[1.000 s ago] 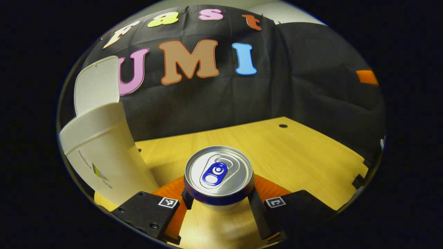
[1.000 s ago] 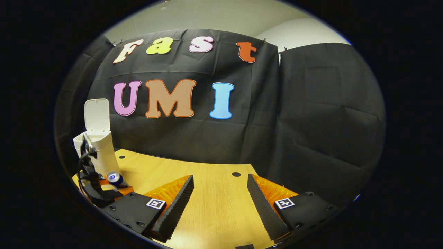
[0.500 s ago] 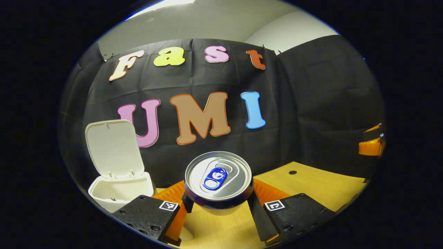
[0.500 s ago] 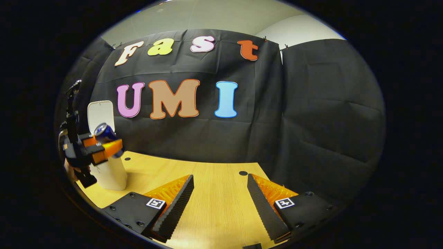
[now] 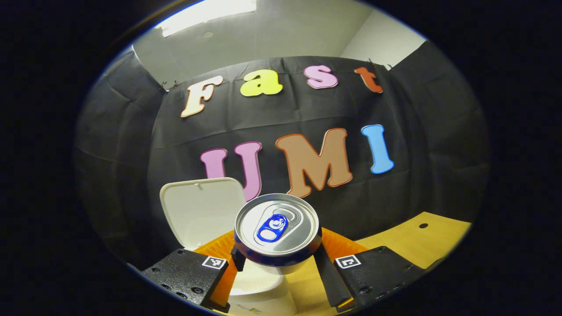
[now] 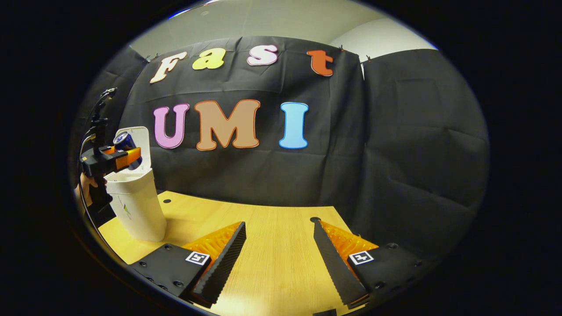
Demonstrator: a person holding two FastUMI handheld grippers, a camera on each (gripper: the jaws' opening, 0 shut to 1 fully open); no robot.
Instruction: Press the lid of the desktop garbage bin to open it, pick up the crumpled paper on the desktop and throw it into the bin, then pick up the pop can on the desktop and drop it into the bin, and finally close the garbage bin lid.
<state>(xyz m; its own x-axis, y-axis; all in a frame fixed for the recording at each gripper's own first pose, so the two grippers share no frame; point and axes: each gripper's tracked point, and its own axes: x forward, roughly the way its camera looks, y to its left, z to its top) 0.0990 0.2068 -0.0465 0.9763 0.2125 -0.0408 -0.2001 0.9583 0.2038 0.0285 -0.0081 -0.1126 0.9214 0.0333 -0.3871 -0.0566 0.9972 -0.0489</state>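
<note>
My left gripper (image 5: 276,263) is shut on the pop can (image 5: 276,228), a silver-topped can with a blue tab and blue body. It holds the can above the open mouth of the white garbage bin (image 5: 259,285), whose lid (image 5: 199,210) stands upright behind. In the right gripper view the bin (image 6: 136,206) stands at the table's far left with its lid (image 6: 139,139) up. The left gripper (image 6: 115,159) hangs over it with the can (image 6: 127,147). My right gripper (image 6: 279,259) stands open low over the table, with nothing between its fingers.
The wooden table (image 6: 272,250) has small dark holes (image 6: 315,219) near its back edge. Black cloth closes off the back and right sides. A hand (image 6: 88,193) holds the left gripper at the far left.
The left gripper has lifted the can off the table and carried it left over the open bin. The right gripper has stayed nearly still, open.
</note>
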